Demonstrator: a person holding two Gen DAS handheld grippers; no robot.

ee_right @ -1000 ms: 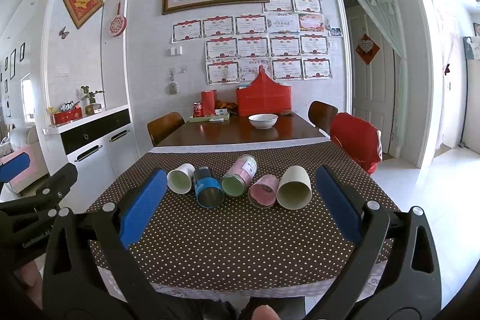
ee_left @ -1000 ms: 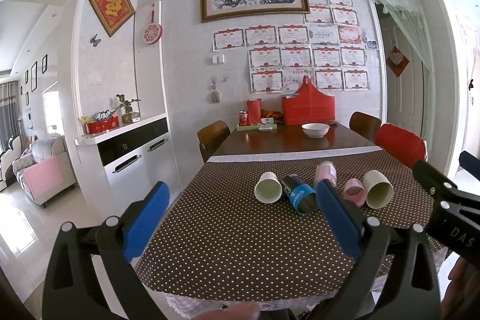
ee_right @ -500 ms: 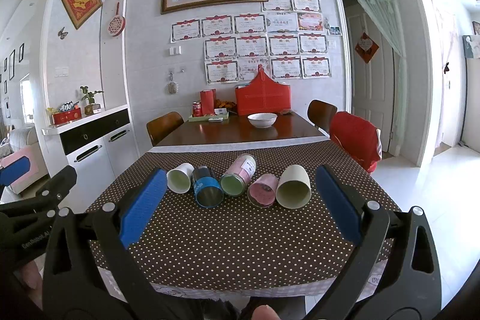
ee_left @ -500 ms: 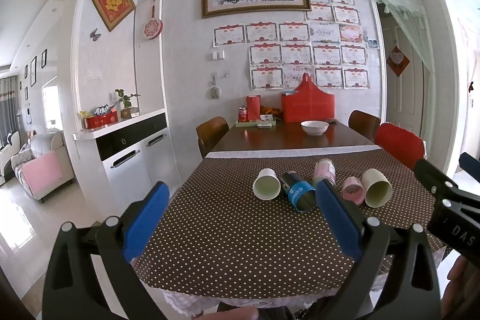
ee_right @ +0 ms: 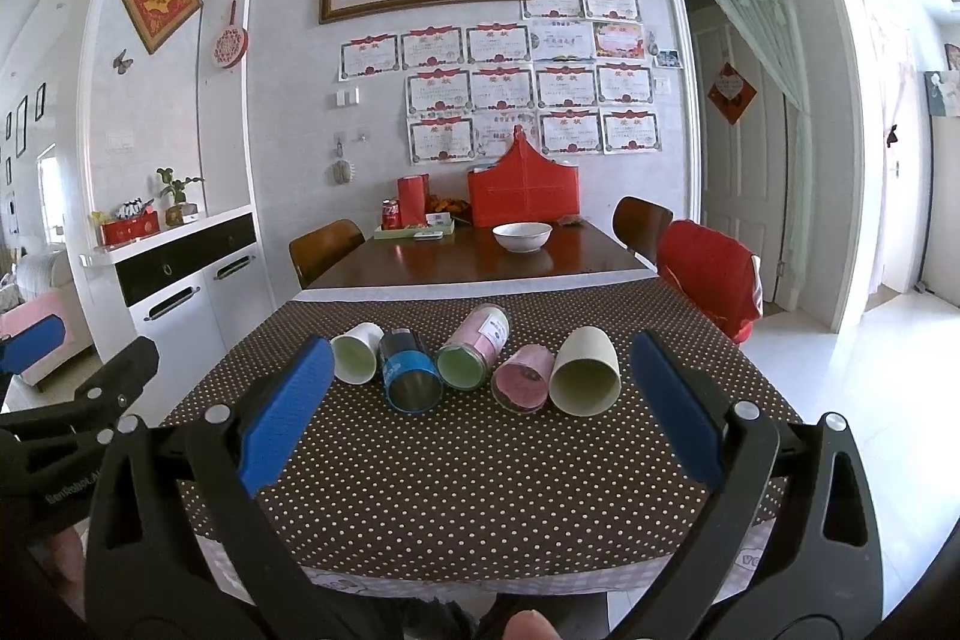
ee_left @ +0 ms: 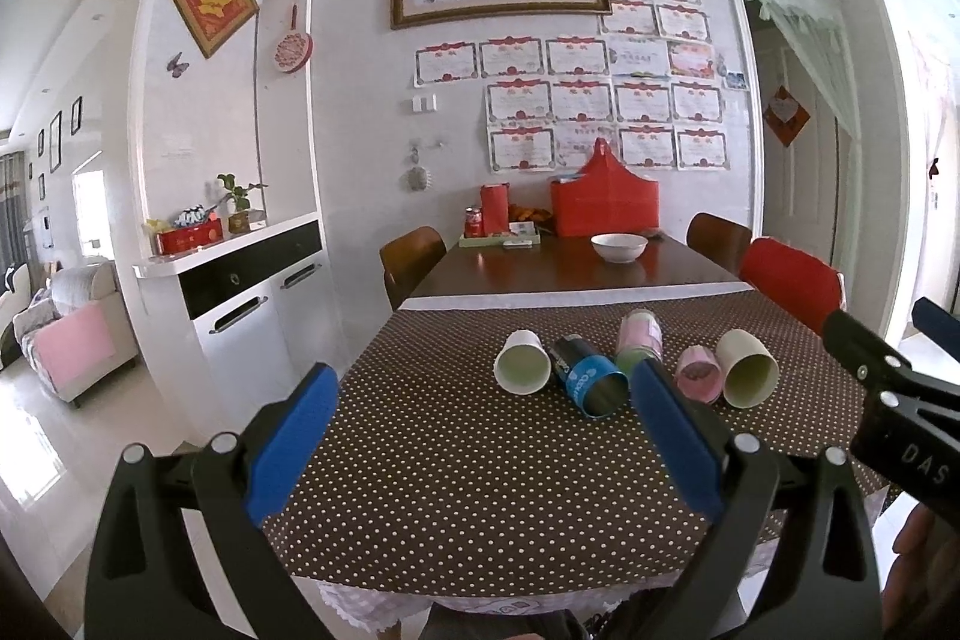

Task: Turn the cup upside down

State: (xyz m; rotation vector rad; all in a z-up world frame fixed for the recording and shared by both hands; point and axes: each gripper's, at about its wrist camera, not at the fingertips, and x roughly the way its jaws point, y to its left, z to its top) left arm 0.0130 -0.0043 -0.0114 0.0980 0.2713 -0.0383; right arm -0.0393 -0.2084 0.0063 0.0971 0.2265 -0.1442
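Note:
Several cups lie on their sides in a row on the dotted brown tablecloth (ee_right: 480,472), mouths toward me: a white cup (ee_right: 355,361), a blue cup (ee_right: 410,379), a pink jar with a green inside (ee_right: 474,355), a small pink cup (ee_right: 523,377) and a cream cup (ee_right: 585,370). The row also shows in the left wrist view, from the white cup (ee_left: 522,361) to the cream cup (ee_left: 747,367). My left gripper (ee_left: 480,424) and right gripper (ee_right: 480,406) are both open and empty, held above the table's near edge, short of the cups.
Beyond the cloth, the bare wood tabletop holds a white bowl (ee_right: 522,237), a red box (ee_right: 523,187) and a soda can (ee_right: 390,214). Chairs stand on both sides, one with a red cover (ee_right: 711,274). A white sideboard (ee_right: 180,280) stands at the left.
Both views have shifted only slightly; the cups sit a touch higher in the left wrist view. Both grippers stay open and the cups have not moved.

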